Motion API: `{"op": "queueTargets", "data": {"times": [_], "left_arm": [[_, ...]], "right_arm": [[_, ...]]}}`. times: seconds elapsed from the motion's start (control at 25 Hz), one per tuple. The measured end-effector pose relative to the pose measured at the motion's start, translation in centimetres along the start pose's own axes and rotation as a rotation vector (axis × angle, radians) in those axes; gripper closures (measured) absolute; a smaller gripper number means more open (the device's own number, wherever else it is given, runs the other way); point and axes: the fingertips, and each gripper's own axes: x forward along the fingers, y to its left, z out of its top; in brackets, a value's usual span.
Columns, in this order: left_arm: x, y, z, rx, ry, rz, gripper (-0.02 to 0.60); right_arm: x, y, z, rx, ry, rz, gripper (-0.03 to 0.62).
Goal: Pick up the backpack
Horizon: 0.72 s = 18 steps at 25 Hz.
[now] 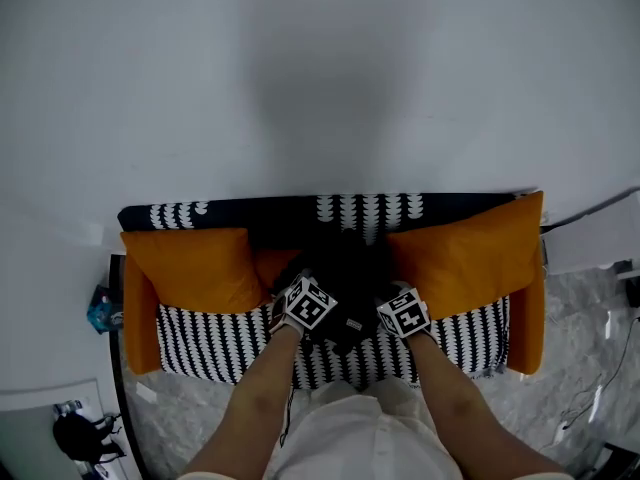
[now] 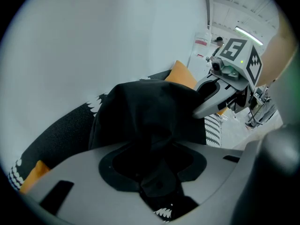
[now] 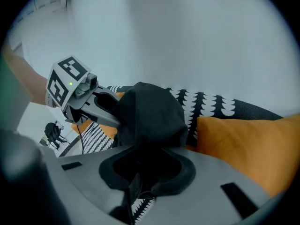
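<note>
Backpack (image 1: pixel 342 266) first: where is it?

Me: It is black and soft, slumped in the middle of a sofa (image 1: pixel 530 318). An orange cushion (image 1: pixel 190 268) lies on one side of it and another orange cushion (image 1: pixel 465 253) on the other. A black-and-white patterned throw (image 1: pixel 210 343) covers the seat and the backrest. I stand right in front of it, looking steeply down, with both forearms reaching in.

Listener: And your tongs?

Me: My left tongs (image 1: pixel 303 306) are on the bag's near left side and my right tongs (image 1: pixel 403 313) on its near right side, fairly close together. Each gripper view shows a fold of the black fabric drawn into its own jaws. Both pairs are pinched narrow on the backpack, the right a little tighter than the left. Neither is empty.

Listener: So is it picked up?

Me: Not that I can show. Reaching and gripping look done. The bag bunches upward between the tongs, and a strip of the patterned throw shows just below each pair of jaws. From above, though, its body lies against the seat and backrest. I cannot tell whether any of it has left the cushion.

Listener: What is left?

Me: The lift itself, I judge: raising both hands together until the bag hangs clear of the sofa. The folds I hold are loose cloth, so I expect sagging and possible slipping.
</note>
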Motion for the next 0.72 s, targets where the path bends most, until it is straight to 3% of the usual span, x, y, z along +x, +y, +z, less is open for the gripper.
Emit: {"op": "queueTargets", "data": {"times": [0.36,0.72], "left_arm": [[-2.5,-2.0,-0.5,-0.069,-0.008,-0.028,0.456],[-5.8,-3.4,-1.8,-0.121,-0.014,-0.015,0.471]], "right_arm": [[-1.7,2.3,-0.3,0.004,0.012,0.027,0.534],[-3.3,5.7,-0.5,-0.057,0.041,0.056,0.548]]}}
